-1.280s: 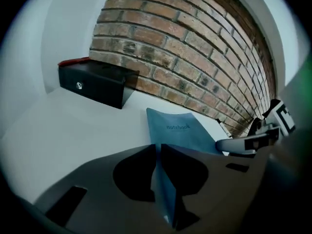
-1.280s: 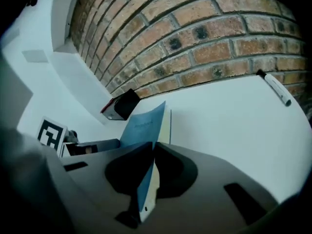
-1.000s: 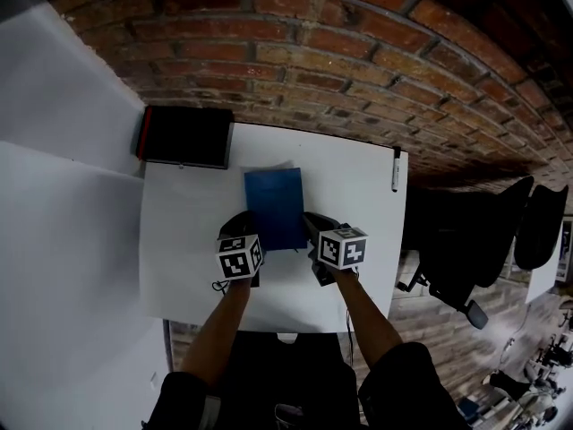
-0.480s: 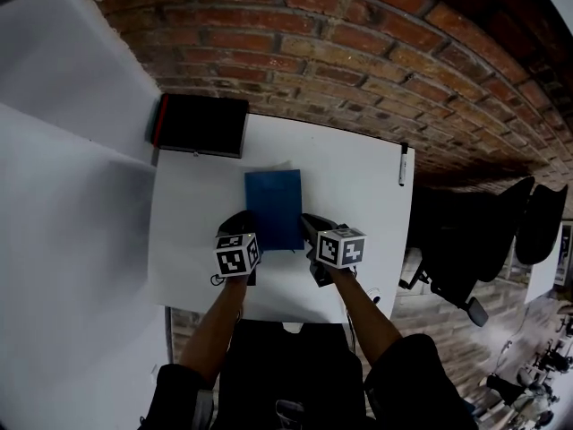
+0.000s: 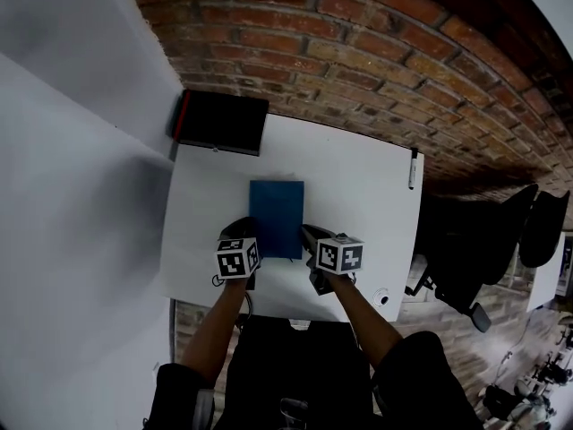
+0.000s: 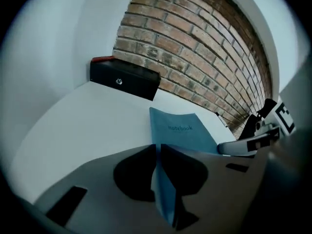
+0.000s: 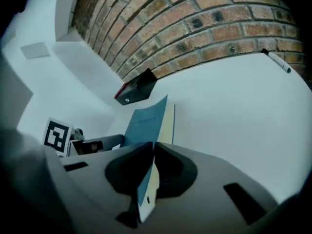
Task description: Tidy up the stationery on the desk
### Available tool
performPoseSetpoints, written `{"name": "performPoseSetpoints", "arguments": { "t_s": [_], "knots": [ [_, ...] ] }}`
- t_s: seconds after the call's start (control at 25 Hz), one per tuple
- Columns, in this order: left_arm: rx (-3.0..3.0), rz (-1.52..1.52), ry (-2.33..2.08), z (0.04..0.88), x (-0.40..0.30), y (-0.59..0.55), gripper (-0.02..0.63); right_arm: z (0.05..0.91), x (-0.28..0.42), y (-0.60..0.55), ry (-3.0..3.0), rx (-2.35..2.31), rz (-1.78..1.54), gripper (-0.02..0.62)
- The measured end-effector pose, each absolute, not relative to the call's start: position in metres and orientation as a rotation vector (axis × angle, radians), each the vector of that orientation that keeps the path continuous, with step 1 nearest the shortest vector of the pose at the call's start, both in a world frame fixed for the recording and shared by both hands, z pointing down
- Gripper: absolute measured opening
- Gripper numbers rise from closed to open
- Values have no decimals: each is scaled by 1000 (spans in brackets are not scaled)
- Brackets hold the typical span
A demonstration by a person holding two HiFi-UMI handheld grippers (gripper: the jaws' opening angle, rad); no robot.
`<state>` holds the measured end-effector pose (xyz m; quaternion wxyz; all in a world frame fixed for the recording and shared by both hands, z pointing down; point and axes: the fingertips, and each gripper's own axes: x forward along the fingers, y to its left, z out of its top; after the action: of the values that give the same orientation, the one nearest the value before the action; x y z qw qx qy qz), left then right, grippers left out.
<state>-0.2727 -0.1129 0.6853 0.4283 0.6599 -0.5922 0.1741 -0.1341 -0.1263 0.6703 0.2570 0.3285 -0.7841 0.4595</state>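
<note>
The left gripper (image 6: pixel 158 152) is pinching the near left corner of the blue notebook (image 5: pixel 277 213), and the right gripper (image 7: pixel 152 152) is pinching its near right corner. The notebook is sitting over the middle of the white desk (image 5: pixel 349 177). I judge both hands should be travelling together and level, so the cover is not twisting or tearing. Counting: one notebook, one black box (image 5: pixel 221 122) at the far left, one pen (image 5: pixel 413 168) at the far right edge.

Red brick wall (image 5: pixel 358 52), white desk (image 5: pixel 358 182), black office chairs (image 5: pixel 466 245), wood floor (image 5: pixel 448 330)
</note>
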Motion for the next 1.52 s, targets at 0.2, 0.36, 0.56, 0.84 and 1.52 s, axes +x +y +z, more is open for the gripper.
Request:
{"name": "performPoseSetpoints", "arguments": {
  "t_s": [0.2,0.36,0.56,0.84,1.52],
  "knots": [
    [1646,433,-1467,686,-287,-101,43,672,-148,-112,-2120,855,1259,32],
    [1649,428,-1458,685,-299,-95,43,672,-161,-103,-2108,844,1297,32],
    [1652,438,-1457,683,-315,-86,41,672,-176,-95,-2097,860,1321,31],
    [1645,454,-1456,684,-334,-69,41,676,-194,-73,-2058,847,1346,31],
    [1647,491,-1461,688,-372,-40,41,682,-231,-36,-2008,760,1389,29]
  ]
}}
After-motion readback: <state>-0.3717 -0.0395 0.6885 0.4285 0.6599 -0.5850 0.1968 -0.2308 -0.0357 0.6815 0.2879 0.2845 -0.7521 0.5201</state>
